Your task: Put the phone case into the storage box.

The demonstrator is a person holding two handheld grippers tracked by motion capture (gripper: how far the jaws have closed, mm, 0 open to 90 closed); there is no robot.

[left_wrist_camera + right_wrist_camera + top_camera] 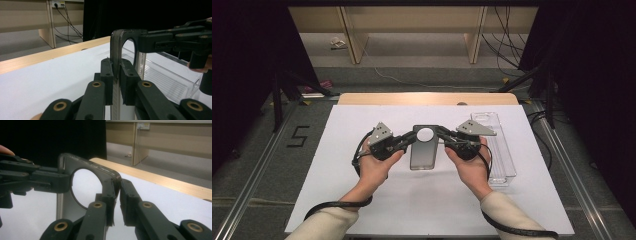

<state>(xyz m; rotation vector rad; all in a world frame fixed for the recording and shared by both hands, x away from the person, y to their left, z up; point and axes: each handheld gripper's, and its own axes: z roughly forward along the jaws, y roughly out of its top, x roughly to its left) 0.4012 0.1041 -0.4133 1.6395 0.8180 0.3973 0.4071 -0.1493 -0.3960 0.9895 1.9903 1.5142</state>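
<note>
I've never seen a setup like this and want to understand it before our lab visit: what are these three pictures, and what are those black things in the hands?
A person sits at a white table and holds a hand-operated tool in each hand. Each tool has two black jaws and a small camera. One picture looks down from above; the other two look along each tool's own jaws. Between the tools is a smoky, see-through phone case with a round hole near its top. The left gripper is shut on one side edge of the case, and the right gripper pinches the opposite edge beside the hole. A clear plastic tray lies on the table to the right.
</note>
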